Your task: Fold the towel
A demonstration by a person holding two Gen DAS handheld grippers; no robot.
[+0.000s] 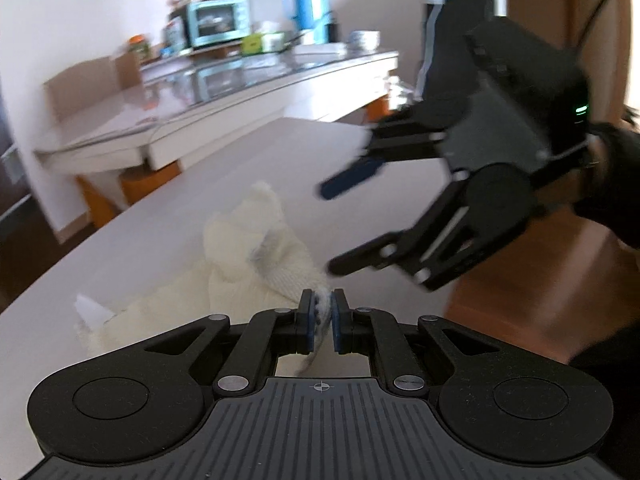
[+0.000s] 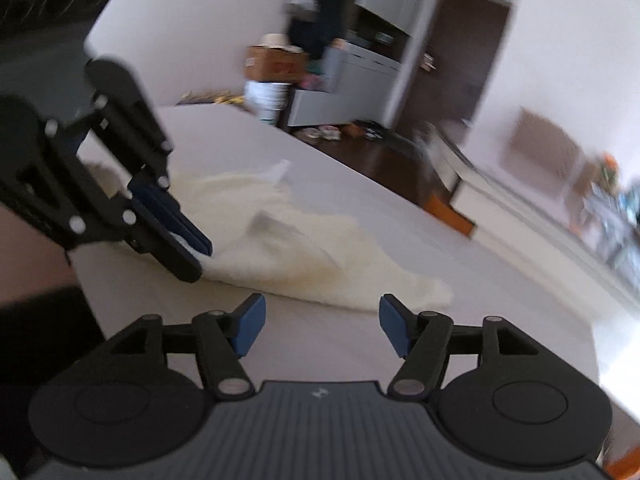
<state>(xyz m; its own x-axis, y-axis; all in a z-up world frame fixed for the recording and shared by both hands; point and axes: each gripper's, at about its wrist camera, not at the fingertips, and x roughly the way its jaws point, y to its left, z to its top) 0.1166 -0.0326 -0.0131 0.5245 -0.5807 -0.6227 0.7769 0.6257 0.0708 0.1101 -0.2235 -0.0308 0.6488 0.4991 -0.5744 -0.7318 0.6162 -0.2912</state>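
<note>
Your left gripper (image 1: 323,304) pinches a towel (image 1: 248,248) corner right at its pads; cloth bunches ahead on the table (image 1: 168,208). Beyond, your right gripper (image 2: 322,320) hangs spread and empty — pick-up step, find another corner next.

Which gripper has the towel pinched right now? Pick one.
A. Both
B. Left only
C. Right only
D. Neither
B: the left gripper has its blue pads shut on a bunched edge of the cream towel, while the right gripper stands open above the table with nothing between its fingers.
</note>
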